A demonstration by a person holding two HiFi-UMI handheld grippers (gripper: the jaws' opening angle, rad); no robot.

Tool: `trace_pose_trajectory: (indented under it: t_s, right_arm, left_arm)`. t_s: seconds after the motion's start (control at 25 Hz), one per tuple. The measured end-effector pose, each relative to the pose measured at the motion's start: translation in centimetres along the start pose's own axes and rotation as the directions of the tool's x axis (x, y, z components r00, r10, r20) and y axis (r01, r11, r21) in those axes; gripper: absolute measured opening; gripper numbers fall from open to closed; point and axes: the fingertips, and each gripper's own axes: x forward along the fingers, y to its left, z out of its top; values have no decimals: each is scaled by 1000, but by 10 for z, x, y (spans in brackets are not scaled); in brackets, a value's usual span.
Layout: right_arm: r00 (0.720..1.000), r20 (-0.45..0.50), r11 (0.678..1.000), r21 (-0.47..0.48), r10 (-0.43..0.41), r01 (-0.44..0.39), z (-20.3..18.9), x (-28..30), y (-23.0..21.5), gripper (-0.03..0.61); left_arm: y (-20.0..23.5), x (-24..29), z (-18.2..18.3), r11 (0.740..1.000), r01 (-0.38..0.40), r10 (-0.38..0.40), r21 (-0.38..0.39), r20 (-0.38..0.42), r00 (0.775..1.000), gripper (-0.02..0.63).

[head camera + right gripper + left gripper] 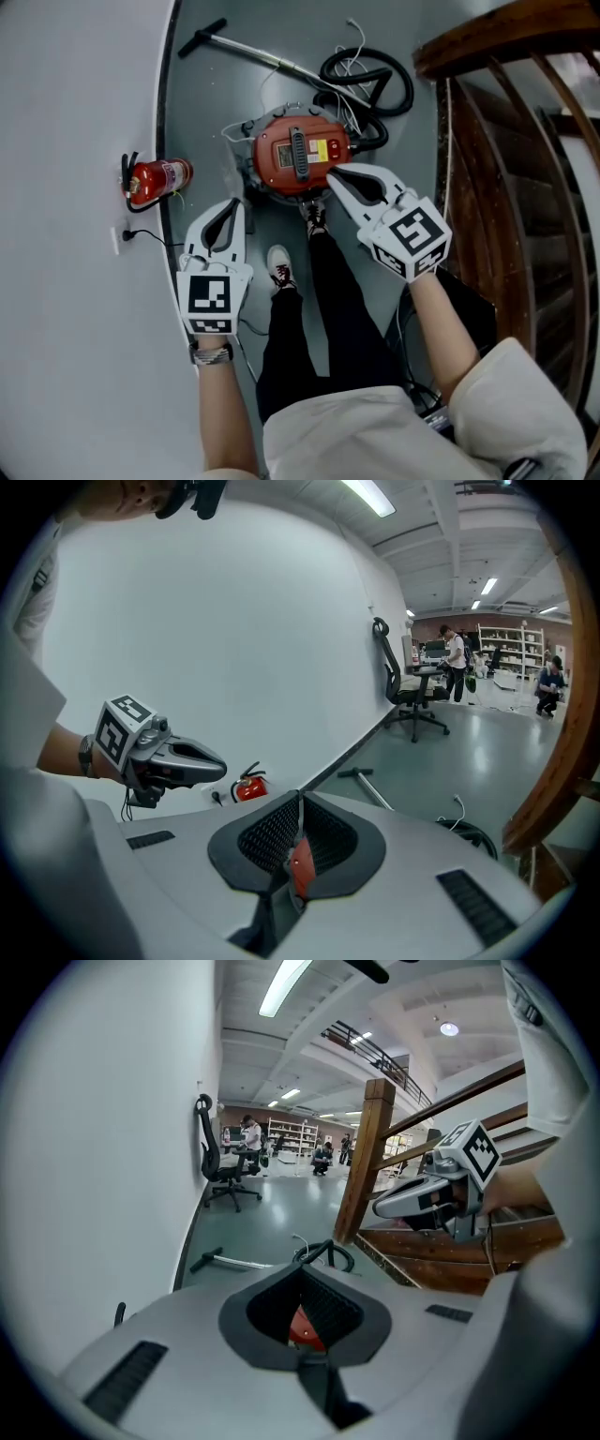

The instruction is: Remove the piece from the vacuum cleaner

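Posture: the person stands with both forearms stretched forward and angled down toward the floor. The left gripper is held at 7 o'clock of the vacuum cleaner, its marker cube facing up and a watch on the wrist behind it. The right gripper is held at 5 o'clock of the cleaner, rolled slightly so its cube tilts outward; in the head view its tips overlap the cleaner's rim, and contact cannot be judged.

Jaw condition: the left gripper view shows the left pads meeting at the tip, nothing between them. The right gripper view shows the same for the right pair. The red seen through each window is the cleaner beyond, not a held item.

Location of task item: the red round cleaner sits on the grey floor at 12 o'clock of the person's feet, black handle strip on top. It is not gripped.

Count:
- Grippers: two.
- Vacuum cleaner: one.
- Black hose: one, coiled at 1 o'clock of the cleaner.
- Wand: one, lying at 11 o'clock.
- Fire extinguisher: one, at 9 o'clock, against the white wall.
- Shoes: two, white and red.
- Wooden stair railing: one, at 3 o'clock.
- Office chair: one, by the wall further off.
- Distant people: at least two; exact number unclear.
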Motion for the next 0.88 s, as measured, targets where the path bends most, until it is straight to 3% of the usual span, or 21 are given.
trace_pose_trajectory:
  t_s: [0.52, 0.88]
  right_arm:
    - [998, -57, 998, 69, 18, -14, -67, 53, -21, 32]
    - [996, -68, 990, 139, 50, -40, -101, 80, -37, 34]
  left_arm:
    - [24, 36, -80, 995, -84, 76, -61, -120, 990, 0]
    - [31, 71, -108, 991, -117, 108, -66, -127, 986, 1]
